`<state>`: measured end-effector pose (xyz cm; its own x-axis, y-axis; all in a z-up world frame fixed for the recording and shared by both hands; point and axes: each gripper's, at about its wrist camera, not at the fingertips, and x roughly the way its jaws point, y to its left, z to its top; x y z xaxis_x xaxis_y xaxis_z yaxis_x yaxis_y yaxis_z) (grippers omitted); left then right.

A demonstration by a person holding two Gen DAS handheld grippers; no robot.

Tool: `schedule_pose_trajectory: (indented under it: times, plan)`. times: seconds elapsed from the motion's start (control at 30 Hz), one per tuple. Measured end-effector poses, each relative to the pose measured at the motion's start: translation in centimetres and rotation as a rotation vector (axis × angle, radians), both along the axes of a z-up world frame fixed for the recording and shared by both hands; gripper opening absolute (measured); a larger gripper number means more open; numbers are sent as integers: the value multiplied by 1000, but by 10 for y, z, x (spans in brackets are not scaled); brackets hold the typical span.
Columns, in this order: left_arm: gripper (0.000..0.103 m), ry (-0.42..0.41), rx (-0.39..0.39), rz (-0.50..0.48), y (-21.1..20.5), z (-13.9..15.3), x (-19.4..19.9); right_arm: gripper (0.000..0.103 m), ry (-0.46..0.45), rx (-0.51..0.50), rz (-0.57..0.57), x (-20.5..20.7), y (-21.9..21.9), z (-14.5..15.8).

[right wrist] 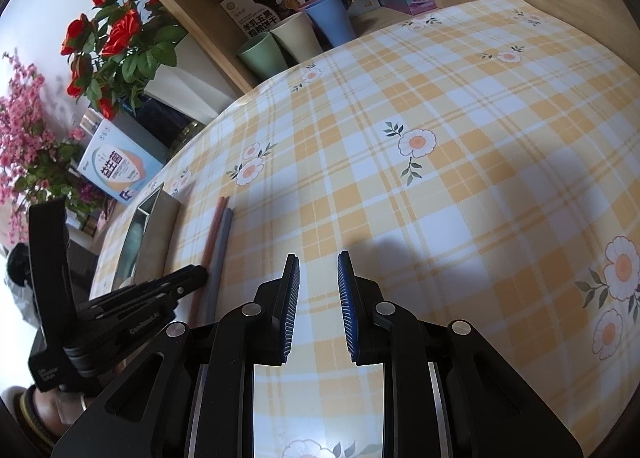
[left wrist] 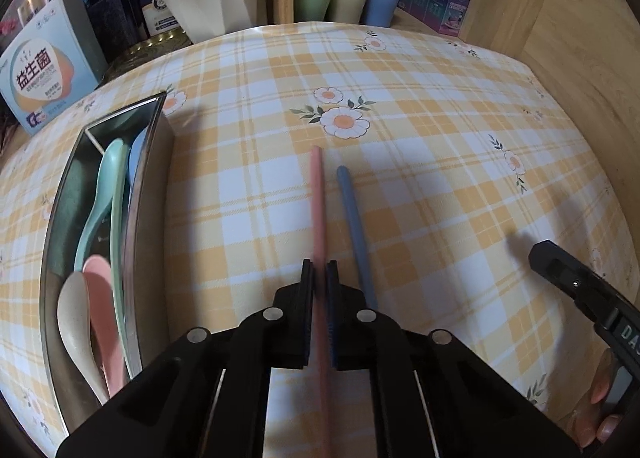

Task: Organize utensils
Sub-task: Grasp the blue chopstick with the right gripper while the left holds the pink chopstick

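A: The pink stick (left wrist: 319,202) is pinched by the left claw (left wrist: 319,270) on the bench (left wrist: 440,162); the right claw (right wrist: 318,258) is held wide, empty.

B: The blue stick (left wrist: 354,214), just beside, could be knocked if the metal tray (left wrist: 150,178), left, is approached carelessly.

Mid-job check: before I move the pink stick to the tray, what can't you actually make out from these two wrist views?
- pink chopstick: near end hidden under the left gripper, left wrist view.
- blue chopstick: near end hidden behind the same gripper.
- metal tray: contents blocked by its wall, right wrist view.
- right gripper: cut off by the edge, left wrist view.
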<state>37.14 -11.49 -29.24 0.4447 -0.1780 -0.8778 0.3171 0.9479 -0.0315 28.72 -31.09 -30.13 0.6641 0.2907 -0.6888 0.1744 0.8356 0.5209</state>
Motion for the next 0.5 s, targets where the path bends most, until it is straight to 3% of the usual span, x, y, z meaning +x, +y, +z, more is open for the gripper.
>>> schedule_pose_trajectory:
  times: [0.2, 0.37, 0.5]
  plan:
    - [6, 28, -87, 66, 22, 5, -13, 21, 10, -3, 24, 1, 6, 0]
    - [6, 2, -196, 102, 42, 34, -27, 21, 8, -19, 74, 3, 21, 3]
    - [6, -36, -237, 99, 58, 58, -39, 21, 20, -38, 114, 5, 38, 3]
